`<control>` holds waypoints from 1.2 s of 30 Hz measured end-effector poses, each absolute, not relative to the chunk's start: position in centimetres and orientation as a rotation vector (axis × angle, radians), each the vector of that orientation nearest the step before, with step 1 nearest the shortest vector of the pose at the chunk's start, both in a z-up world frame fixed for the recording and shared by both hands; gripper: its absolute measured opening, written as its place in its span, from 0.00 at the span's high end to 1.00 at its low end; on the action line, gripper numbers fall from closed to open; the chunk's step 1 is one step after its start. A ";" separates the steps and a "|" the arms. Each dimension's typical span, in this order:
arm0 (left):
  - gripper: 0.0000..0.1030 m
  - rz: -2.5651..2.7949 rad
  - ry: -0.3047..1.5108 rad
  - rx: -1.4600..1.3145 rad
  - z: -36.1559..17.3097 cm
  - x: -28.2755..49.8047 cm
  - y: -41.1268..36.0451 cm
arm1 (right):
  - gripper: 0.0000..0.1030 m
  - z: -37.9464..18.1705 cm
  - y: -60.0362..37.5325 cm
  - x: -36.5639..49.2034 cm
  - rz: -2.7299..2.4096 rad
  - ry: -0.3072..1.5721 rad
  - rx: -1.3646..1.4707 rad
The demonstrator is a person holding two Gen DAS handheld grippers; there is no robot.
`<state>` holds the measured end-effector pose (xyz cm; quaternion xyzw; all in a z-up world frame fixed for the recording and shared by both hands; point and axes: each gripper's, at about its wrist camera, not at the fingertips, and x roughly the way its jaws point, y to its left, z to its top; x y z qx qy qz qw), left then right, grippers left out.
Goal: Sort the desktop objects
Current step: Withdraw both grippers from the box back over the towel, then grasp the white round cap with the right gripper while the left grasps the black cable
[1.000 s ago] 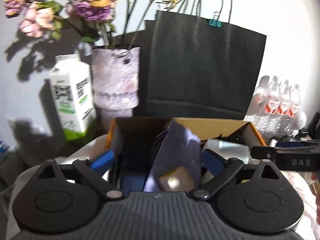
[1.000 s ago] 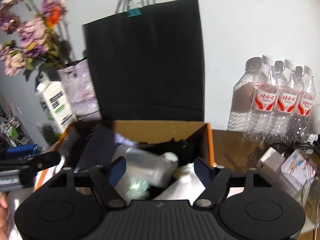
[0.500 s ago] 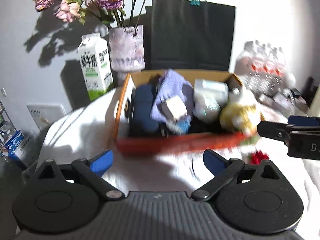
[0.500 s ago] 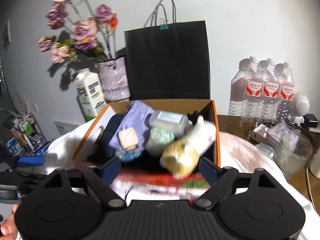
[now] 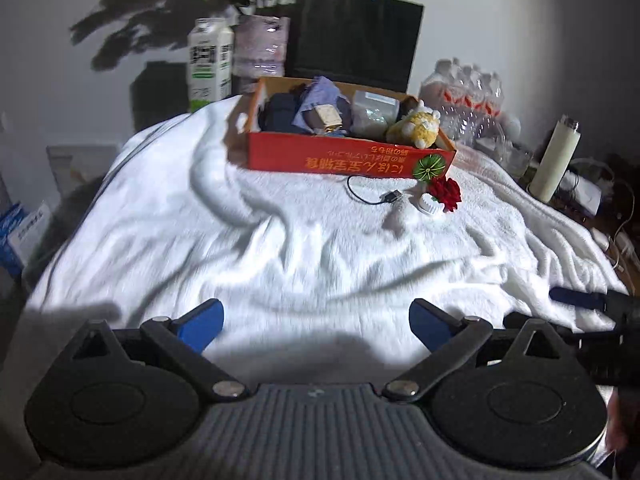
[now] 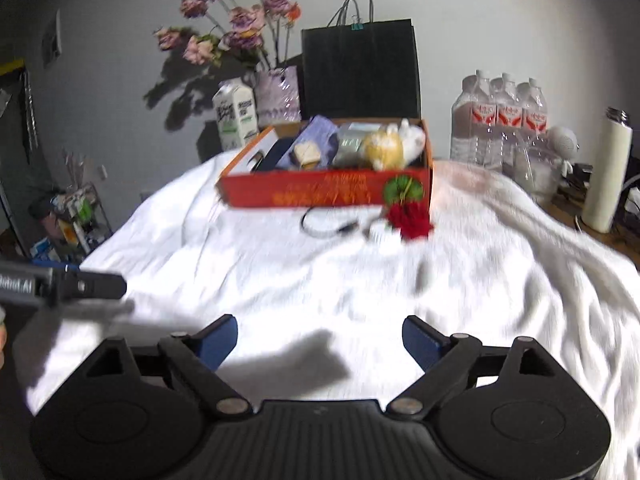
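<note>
Both the left gripper and right gripper hover empty, jaws spread wide; the filled red box, cable and rose lie well ahead of the jaws, awaiting sorting.

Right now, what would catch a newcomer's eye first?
The orange box, crammed with a yellow plush toy and other things, sits at the far side of the white blanket. A red rose lies just before it. Both grippers, left and right, hover open nearby.
</note>
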<state>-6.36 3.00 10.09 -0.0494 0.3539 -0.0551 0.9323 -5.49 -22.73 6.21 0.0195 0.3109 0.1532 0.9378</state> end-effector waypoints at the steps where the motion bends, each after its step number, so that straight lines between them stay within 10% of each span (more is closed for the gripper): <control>1: 0.02 -0.112 0.712 -0.120 9.8 -7.4 3.1 | 0.14 6.0 -22.7 -6.6 0.326 0.634 0.041; 26: 0.01 -0.063 0.556 -0.034 4.8 -5.8 0.8 | 0.14 2.0 -22.4 -7.1 0.210 0.486 -0.014; 36: 0.35 -0.193 0.658 0.027 4.7 9.7 -2.3 | 0.36 3.1 -24.0 5.5 0.240 0.546 0.051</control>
